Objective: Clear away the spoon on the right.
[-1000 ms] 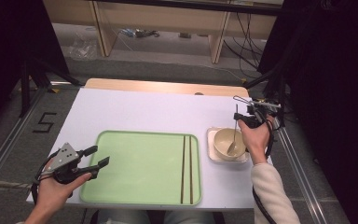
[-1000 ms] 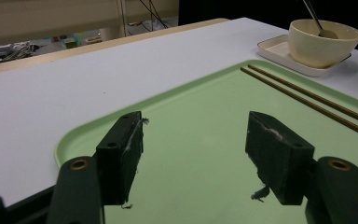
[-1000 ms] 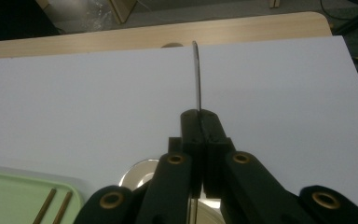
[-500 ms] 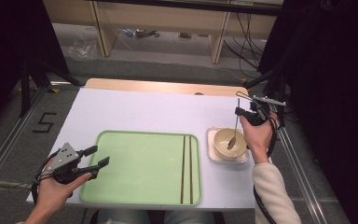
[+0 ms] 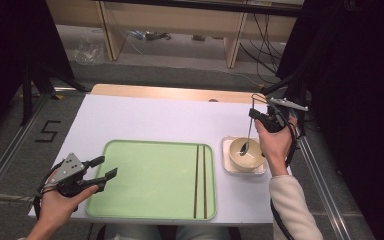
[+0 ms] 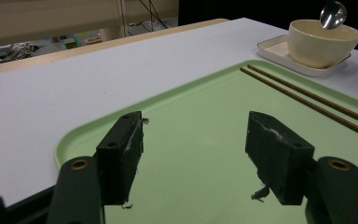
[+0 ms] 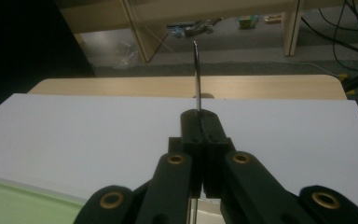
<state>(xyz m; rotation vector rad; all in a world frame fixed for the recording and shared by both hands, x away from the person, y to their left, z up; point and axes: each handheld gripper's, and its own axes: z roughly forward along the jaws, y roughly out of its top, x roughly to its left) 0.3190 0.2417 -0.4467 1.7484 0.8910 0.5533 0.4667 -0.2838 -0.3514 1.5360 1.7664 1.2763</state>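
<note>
Right gripper [image 5: 258, 119] clamps a spoon [image 5: 246, 142]; floor mark [image 5: 47, 131] reads "5".

Grippers: there were two, a left gripper [image 5: 105, 168] with nothing between its fingers [image 6: 121, 161], and a right gripper [image 5: 253, 114].
Spoons: there was one spoon [image 5: 247, 140], pinched between the right fingers [image 7: 199, 135].
Bowls: there was one bowl [image 5: 245, 152], under the spoon.
Small plates: one plate [image 5: 228, 165].
Trays: one green tray [image 5: 150, 182].
Chopsticks: two chopsticks [image 5: 200, 180].
</note>
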